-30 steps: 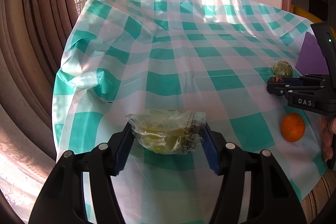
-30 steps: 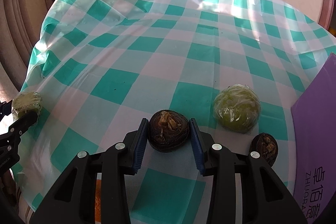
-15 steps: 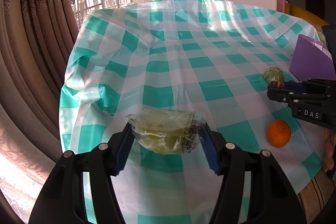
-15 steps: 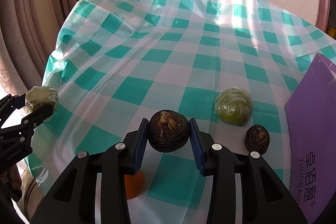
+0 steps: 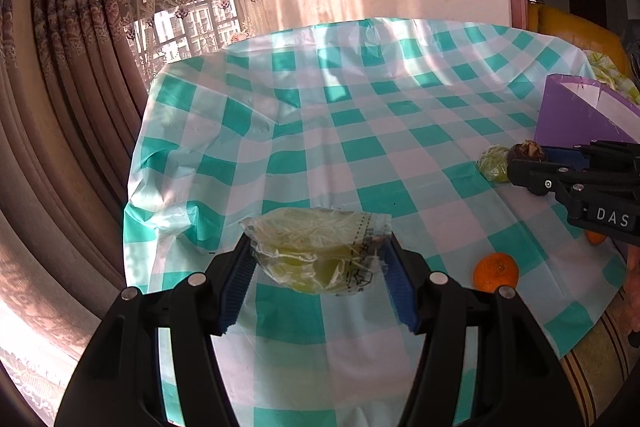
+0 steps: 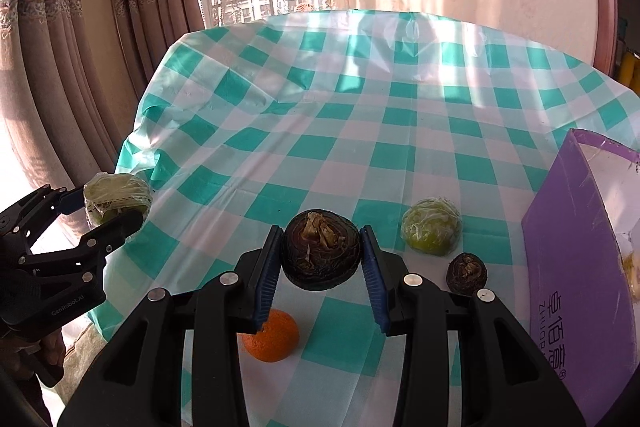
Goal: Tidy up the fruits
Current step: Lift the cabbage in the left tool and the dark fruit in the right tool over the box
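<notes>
My left gripper [image 5: 318, 261] is shut on a green fruit wrapped in clear plastic [image 5: 316, 251] and holds it above the table's near left part. It also shows in the right wrist view [image 6: 114, 201]. My right gripper [image 6: 320, 259] is shut on a dark brown round fruit [image 6: 320, 253], held above the table. On the checked cloth lie a second wrapped green fruit [image 6: 431, 231], a small dark brown fruit [image 6: 467, 273] and an orange [image 6: 272, 337]. The orange also shows in the left wrist view [image 5: 495, 271].
A purple box [image 6: 576, 267] stands open at the right edge of the table; something pale lies inside it. The green-and-white checked cloth [image 6: 360, 131] covers the table. Curtains and a window stand behind and to the left. A second orange [image 5: 596, 237] peeks out under my right gripper.
Both grippers have risen and pulled back from the table with their fruits still held. More of the room, the orange and the purple box have come into view.
</notes>
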The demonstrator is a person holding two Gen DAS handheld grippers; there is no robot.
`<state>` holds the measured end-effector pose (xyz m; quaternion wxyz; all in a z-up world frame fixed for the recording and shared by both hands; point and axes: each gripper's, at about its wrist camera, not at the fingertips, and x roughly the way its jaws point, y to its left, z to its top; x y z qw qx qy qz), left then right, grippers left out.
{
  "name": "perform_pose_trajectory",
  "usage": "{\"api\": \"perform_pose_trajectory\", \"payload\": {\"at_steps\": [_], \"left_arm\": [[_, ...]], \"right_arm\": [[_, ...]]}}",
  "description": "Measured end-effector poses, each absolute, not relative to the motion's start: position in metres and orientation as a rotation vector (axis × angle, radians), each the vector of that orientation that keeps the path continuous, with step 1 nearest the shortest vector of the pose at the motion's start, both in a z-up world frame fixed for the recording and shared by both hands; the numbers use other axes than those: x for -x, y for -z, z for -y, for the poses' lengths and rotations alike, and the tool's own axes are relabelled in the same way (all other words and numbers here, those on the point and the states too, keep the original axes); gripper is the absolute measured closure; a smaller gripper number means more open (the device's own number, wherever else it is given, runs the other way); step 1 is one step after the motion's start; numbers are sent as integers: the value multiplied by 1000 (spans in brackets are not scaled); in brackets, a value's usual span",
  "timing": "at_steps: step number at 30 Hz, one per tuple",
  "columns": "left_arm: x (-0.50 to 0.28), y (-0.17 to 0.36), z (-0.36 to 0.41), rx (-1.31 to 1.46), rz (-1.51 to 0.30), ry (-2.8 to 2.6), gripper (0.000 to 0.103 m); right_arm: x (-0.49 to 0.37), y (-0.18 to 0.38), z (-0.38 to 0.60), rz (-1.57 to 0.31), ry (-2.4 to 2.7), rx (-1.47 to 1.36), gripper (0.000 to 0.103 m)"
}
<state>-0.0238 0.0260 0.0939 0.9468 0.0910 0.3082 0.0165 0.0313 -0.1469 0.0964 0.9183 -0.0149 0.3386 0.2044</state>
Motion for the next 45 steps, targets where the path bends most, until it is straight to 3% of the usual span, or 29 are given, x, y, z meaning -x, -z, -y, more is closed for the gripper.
{"api": "perform_pose_trajectory", "payload": {"at_steps": [27,45], "left_arm": [[18,-147,72,-306,-516,109,43],[-4,-164,157,-270,-510,379,43]], "right_arm": [[-1,-172,233,-506,-355,-96,65],[-5,-191,333,-470,-177,-147,65]]}}
